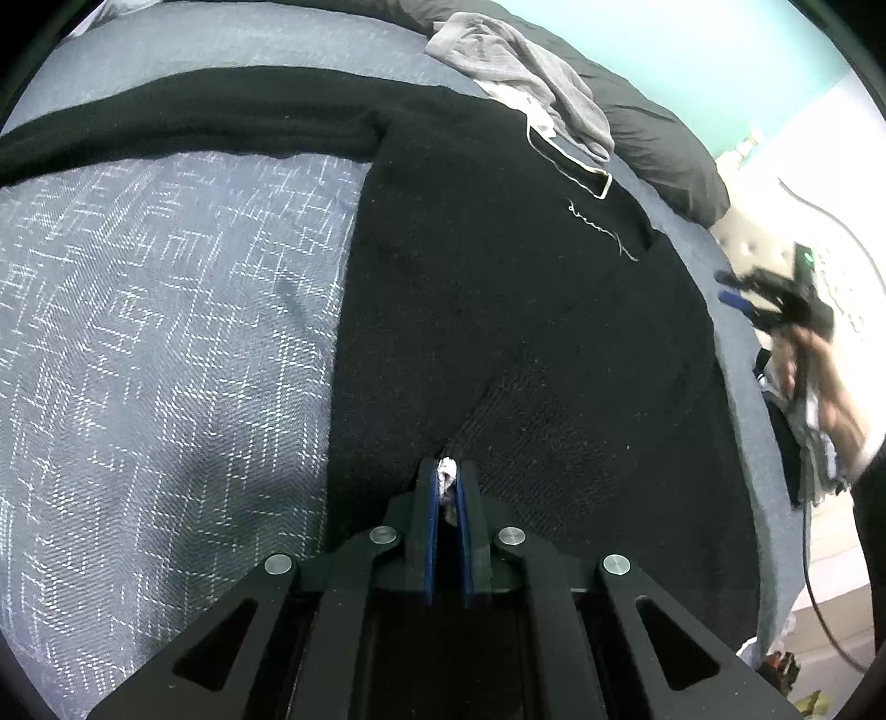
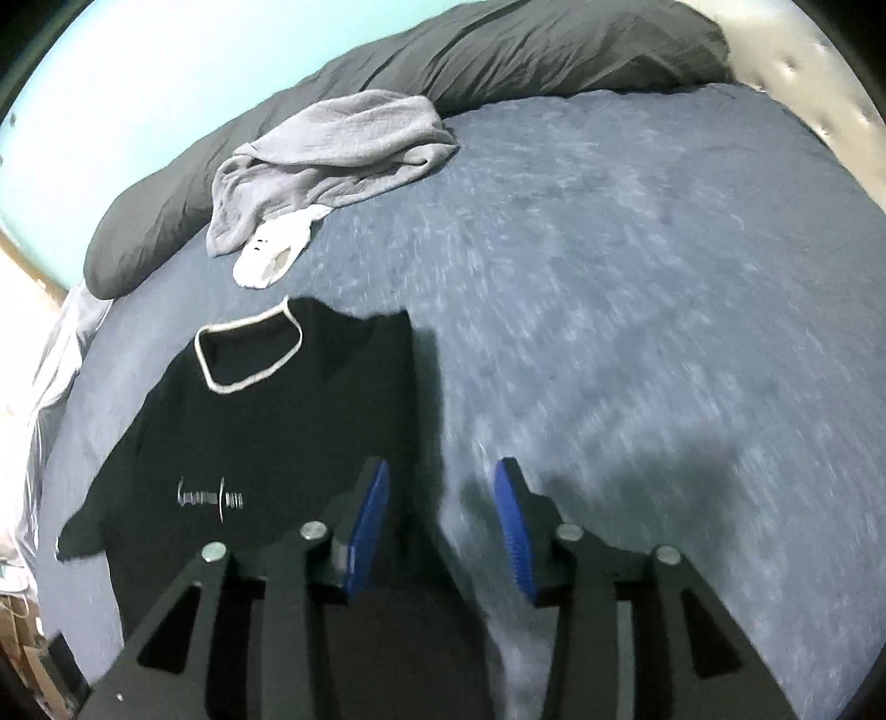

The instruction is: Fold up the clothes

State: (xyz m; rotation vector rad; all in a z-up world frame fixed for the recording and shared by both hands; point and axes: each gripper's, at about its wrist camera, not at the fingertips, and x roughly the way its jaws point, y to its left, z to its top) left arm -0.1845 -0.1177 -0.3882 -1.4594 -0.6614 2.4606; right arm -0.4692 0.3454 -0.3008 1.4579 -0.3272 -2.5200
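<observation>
Left wrist view: the left gripper (image 1: pixel 447 471) is clamping its closed fingers on the ribbed hem of the black sweater (image 1: pixel 498 288), with a scrap of pale fabric showing between the pads. The sweater is lying flat on the blue patterned bedspread (image 1: pixel 166 332), one sleeve stretching left. Open bedspread is lying to the left; the bed edge is running close on the right, where the right gripper (image 1: pixel 736 293) is hovering, blurred.

Right wrist view: the right gripper (image 2: pixel 443 498) is holding its fingers apart with nothing between them, above the sweater's (image 2: pixel 266 421) right edge. Bare bedspread (image 2: pixel 637 277) is extending right. A grey garment (image 2: pixel 332 160), a white sock (image 2: pixel 271 249) and dark pillows (image 2: pixel 498 50) are lying beyond the collar.
</observation>
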